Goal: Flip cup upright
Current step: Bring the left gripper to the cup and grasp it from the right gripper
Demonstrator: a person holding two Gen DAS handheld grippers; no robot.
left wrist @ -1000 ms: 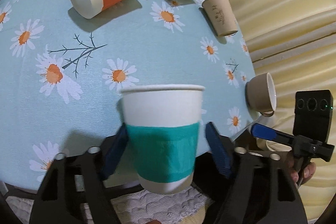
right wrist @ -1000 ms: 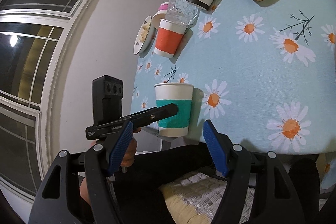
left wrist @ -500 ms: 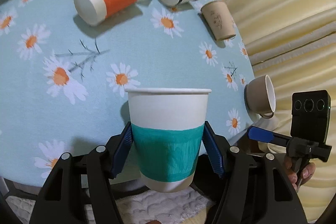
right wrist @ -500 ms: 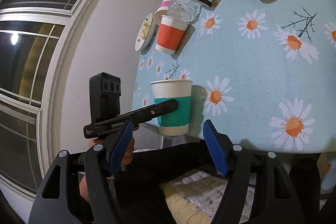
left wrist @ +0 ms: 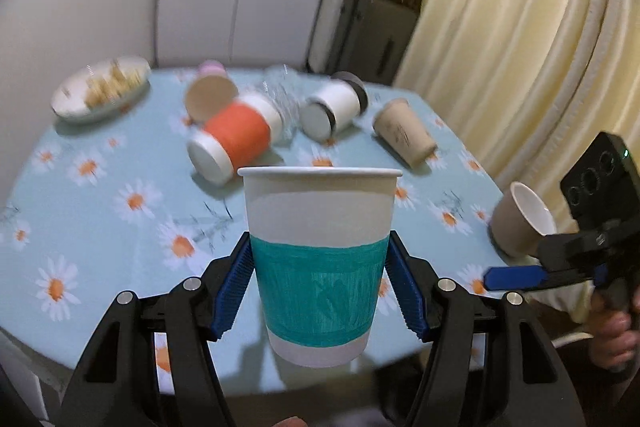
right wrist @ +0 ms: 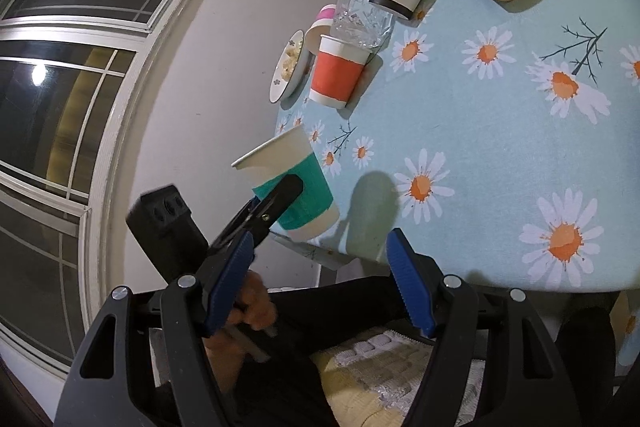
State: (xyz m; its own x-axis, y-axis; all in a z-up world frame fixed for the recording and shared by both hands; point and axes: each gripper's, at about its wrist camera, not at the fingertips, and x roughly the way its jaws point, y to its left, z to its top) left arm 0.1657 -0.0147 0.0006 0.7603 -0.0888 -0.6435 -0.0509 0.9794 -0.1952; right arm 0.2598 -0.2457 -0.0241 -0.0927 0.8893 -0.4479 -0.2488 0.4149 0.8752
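The teal-banded cup sits mouth-up between the left tongs, whose blue pads press its sleeve on both sides, above the near edge of the counter. Beyond the tongs lie an orange-banded cup and a brown cup, both on their sides.

From the right wrist, the cup appears tilted, clamped by the left tongs ahead and to the left. The right tongs stand wide apart, holding nothing.
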